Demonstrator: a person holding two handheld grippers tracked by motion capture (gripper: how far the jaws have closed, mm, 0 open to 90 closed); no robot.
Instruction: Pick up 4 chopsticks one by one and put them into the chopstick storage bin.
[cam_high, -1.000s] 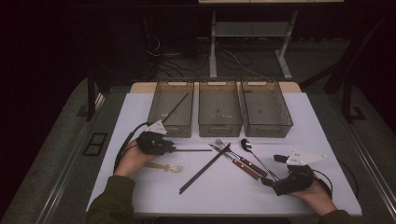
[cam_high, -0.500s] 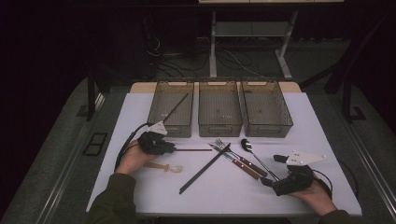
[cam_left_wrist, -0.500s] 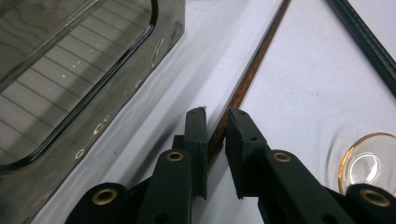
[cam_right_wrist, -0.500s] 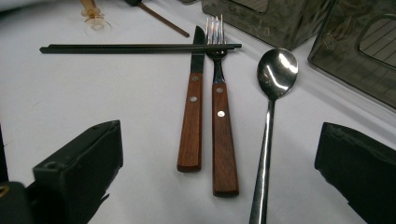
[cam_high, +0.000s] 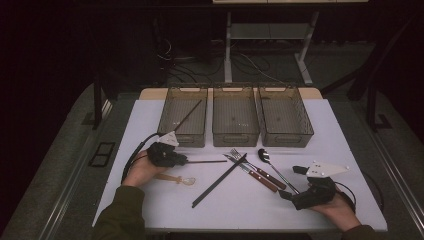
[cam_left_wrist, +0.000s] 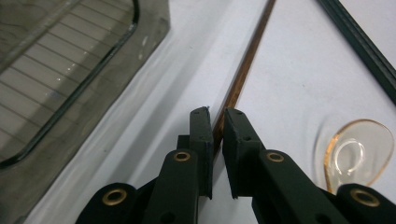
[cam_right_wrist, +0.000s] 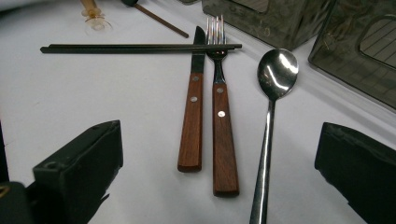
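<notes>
Closing over the last moment, the left tool (cam_left_wrist: 214, 122) now pinches the brown chopstick (cam_left_wrist: 245, 60) lying on the worktop (cam_high: 330, 150) beside the left bin (cam_high: 184, 116), while the right tool (cam_high: 295, 185) rests wide open near the spoon (cam_right_wrist: 272, 107).

Dim room, lit table (cam_high: 165, 200) only; glare on spoon (cam_right_wrist: 278, 73); near jaws blurred in gripper views.

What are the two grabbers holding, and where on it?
The left gripper, whose jaws have just been closing, pinches the brown chopstick at its near end. The right gripper stands open, holding nothing.
</notes>
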